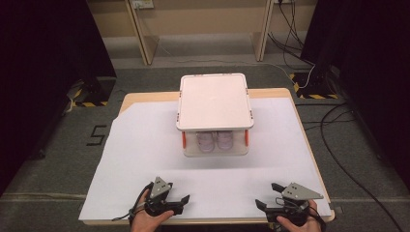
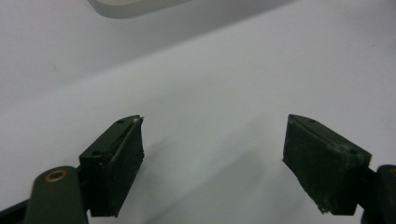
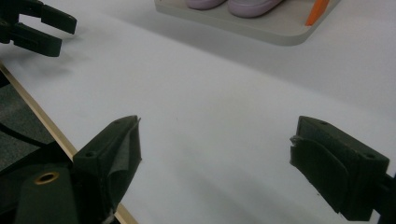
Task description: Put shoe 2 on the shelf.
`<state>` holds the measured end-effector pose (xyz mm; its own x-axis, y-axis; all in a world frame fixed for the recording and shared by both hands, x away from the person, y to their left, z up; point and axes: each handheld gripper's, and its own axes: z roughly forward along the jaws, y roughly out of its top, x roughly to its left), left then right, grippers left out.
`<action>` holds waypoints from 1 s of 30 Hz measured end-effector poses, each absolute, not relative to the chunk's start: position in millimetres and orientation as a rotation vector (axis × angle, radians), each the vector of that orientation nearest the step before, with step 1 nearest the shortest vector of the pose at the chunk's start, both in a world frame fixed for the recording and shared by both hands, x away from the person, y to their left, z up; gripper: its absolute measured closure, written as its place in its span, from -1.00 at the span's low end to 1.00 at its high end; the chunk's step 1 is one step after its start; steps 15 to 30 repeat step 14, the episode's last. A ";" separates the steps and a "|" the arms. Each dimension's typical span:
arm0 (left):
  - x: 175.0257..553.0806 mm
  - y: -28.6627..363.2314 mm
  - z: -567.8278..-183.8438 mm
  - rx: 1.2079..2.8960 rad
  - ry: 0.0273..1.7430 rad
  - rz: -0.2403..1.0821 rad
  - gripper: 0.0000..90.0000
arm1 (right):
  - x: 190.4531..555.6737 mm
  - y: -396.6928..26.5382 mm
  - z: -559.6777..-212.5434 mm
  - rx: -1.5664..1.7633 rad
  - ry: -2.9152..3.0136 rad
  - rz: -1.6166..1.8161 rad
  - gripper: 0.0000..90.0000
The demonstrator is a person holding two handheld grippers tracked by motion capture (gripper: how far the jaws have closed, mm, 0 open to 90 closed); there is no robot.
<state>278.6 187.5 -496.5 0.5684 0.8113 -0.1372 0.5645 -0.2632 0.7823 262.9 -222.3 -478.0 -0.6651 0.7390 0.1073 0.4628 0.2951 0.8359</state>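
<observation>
A white two-level rack [image 1: 214, 101] with orange posts [image 1: 183, 140] stands mid-table. A pair of small lilac shoes [image 1: 215, 140] sits on its lower shelf, under the flat top board. My left gripper [image 1: 183, 203] rests at the near left edge, held by a hand, jaws open and pointing right with nothing between them [image 2: 212, 140]. My right gripper [image 1: 266, 194] is at the near right edge, jaws wide open and empty over the white sheet [image 3: 215, 140]. The right gripper view shows the shoes [image 3: 233, 4], an orange post [image 3: 317, 11] and the left gripper [image 3: 42, 25].
A white sheet [image 1: 145, 159] covers the wooden table, whose near edge [image 3: 51, 130] runs beside my right gripper's jaw. The rack's base corner [image 2: 126, 7] lies ahead of my left gripper. Cables [image 1: 338, 159] trail on the floor at the right.
</observation>
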 end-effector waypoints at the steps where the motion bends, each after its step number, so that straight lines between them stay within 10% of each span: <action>1: 278.6 187.5 -496.4 1.959 1.105 0.370 -0.56 | 262.0 -222.6 -478.1 1.098 2.269 1.310 -0.64; 30: 279.4 188.1 -496.5 1.957 1.105 0.370 -0.56 | 257.9 -227.9 -478.9 1.109 2.262 1.312 -0.64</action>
